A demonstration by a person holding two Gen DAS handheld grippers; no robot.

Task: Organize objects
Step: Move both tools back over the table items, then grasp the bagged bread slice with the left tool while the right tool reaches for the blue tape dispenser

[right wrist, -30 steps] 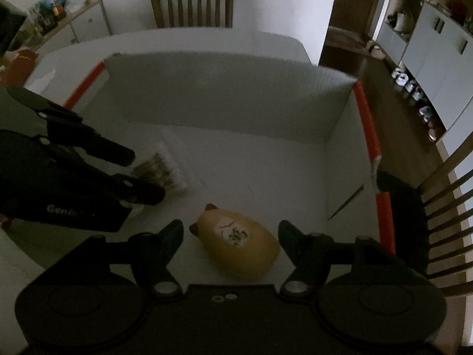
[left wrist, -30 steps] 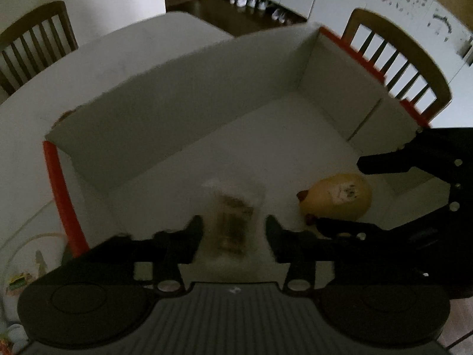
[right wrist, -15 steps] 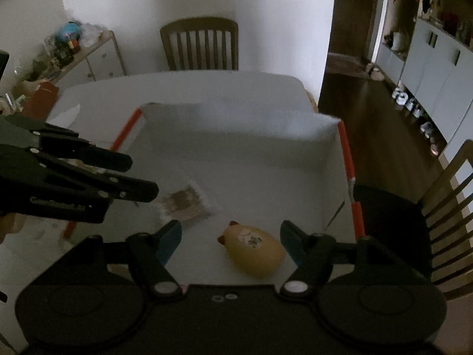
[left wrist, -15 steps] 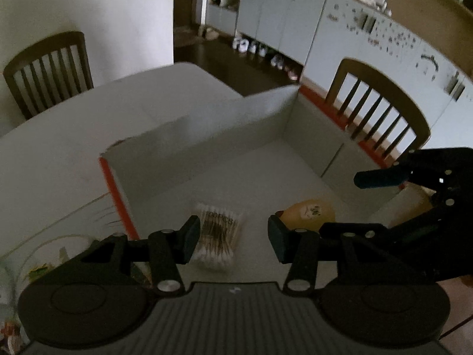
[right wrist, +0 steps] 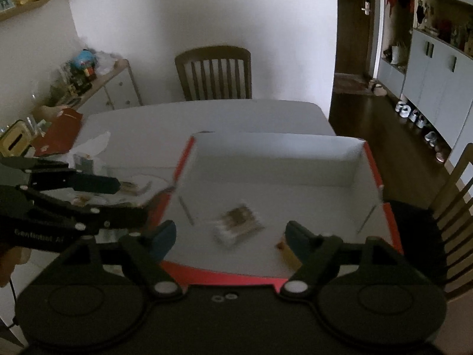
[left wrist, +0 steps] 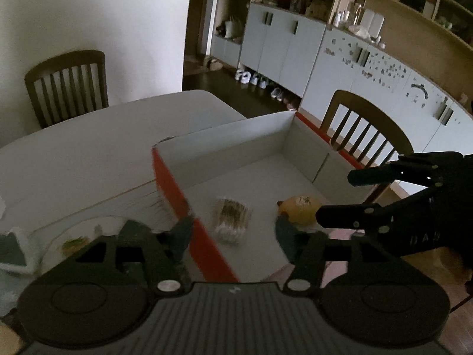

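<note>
Left gripper point(left wrist: 233, 230): jaws just widened, nothing between.
Right gripper point(right wrist: 229, 235): likewise, empty.
Swab packet point(left wrist: 232, 220): box point(left wrist: 224, 145) floor, long axis toward far wall.
Yellow toy point(left wrist: 298, 207): right of packet, dark end leftward.

Matt white cardboard box point(right wrist: 275, 168) with red edges; clear glossy plastic cotton-swab pack point(left wrist: 232, 217); smooth matt white surface point(left wrist: 88, 153); dark wooden slatted chair point(right wrist: 214, 72).

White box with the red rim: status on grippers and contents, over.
Left gripper and right gripper open, empty, fingers just widened. Clear packet of cotton swabs and yellow egg-shaped toy lie apart in white red-rimmed box. Nothing blocking.
</note>
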